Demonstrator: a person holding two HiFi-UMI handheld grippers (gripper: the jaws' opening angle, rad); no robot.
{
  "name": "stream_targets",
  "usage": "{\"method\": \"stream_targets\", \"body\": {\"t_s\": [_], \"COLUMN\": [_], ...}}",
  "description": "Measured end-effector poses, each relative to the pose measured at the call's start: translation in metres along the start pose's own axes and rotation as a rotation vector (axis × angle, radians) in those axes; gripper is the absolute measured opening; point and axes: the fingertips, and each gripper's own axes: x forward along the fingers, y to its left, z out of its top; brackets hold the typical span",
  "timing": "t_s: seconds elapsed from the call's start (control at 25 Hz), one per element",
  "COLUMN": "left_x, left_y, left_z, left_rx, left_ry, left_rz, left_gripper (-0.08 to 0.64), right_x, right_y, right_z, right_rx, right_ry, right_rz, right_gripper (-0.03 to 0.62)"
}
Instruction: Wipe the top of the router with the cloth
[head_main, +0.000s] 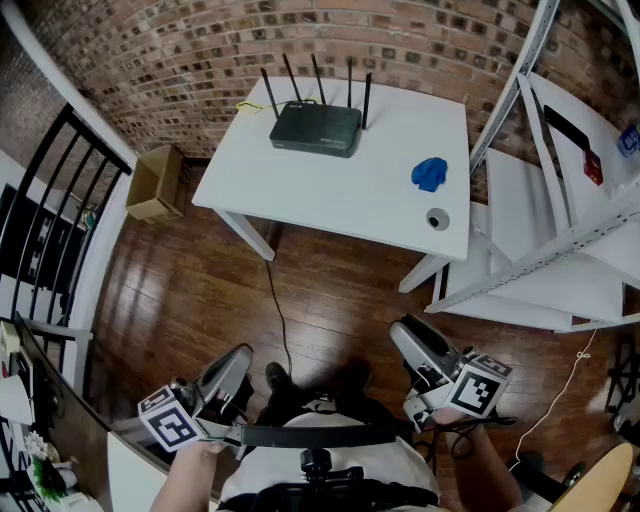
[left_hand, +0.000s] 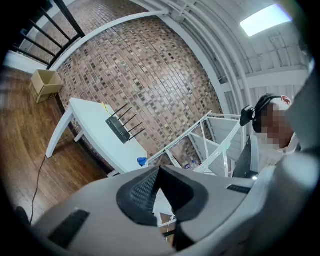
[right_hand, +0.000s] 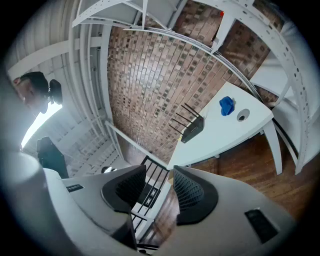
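Note:
A black router (head_main: 315, 127) with several upright antennas stands at the back of the white table (head_main: 340, 190). The blue cloth (head_main: 429, 173) lies crumpled near the table's right edge. Both grippers are held low, far in front of the table. My left gripper (head_main: 238, 362) has its jaw tips touching and holds nothing. My right gripper (head_main: 408, 338) is open with nothing between its pads. The left gripper view looks past my left gripper (left_hand: 159, 170) to the router (left_hand: 119, 130) and cloth (left_hand: 142, 161). The right gripper view looks past my right gripper (right_hand: 159, 172) to the router (right_hand: 192, 129) and cloth (right_hand: 226, 105).
A small grey round object (head_main: 438, 219) lies on the table in front of the cloth. A white metal shelf frame (head_main: 560, 250) stands at the right. A cardboard box (head_main: 155, 180) sits left of the table by a black railing (head_main: 60, 220). A black cable (head_main: 277, 310) runs across the wooden floor.

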Motion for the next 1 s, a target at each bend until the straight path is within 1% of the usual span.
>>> {"method": "stream_targets", "body": {"t_s": [0.16, 0.28, 0.4, 0.52, 0.56, 0.68, 0.8, 0.92, 1.0], "left_x": [-0.031, -0.054, -0.08, -0.102, -0.109, -0.126, -0.146, -0.162, -0.163], "left_y": [0.026, 0.051, 0.079, 0.098, 0.103, 0.122, 0.15, 0.171, 0.184], "left_z": [0.02, 0.04, 0.071, 0.105, 0.114, 0.133, 0.144, 0.159, 0.164], "left_rx": [0.013, 0.035, 0.051, 0.076, 0.079, 0.071, 0.053, 0.013, -0.01], "left_ry": [0.004, 0.025, 0.031, 0.047, 0.054, 0.054, 0.02, -0.02, -0.039], "left_rz": [-0.009, -0.014, -0.006, -0.017, -0.025, -0.045, -0.039, -0.027, -0.018], "left_gripper": [0.025, 0.025, 0.025, 0.025, 0.025, 0.025, 0.025, 0.025, 0.025], "right_x": [0.03, 0.055, 0.083, 0.111, 0.119, 0.139, 0.166, 0.193, 0.207], "right_y": [0.017, 0.033, 0.054, 0.078, 0.085, 0.098, 0.102, 0.109, 0.105], "right_z": [-0.026, -0.039, -0.068, -0.091, -0.096, -0.111, -0.131, -0.129, -0.123], "right_rx": [-0.03, -0.055, -0.09, -0.087, -0.074, -0.057, -0.08, -0.116, -0.131], "right_ry": [-0.011, -0.046, -0.034, -0.028, -0.033, -0.029, 0.023, 0.059, 0.076], "right_rz": [-0.049, -0.11, -0.185, -0.243, -0.254, -0.283, -0.293, -0.303, -0.308], "right_gripper": [0.192, 0.192, 0.187, 0.134, 0.129, 0.117, 0.115, 0.115, 0.115]}}
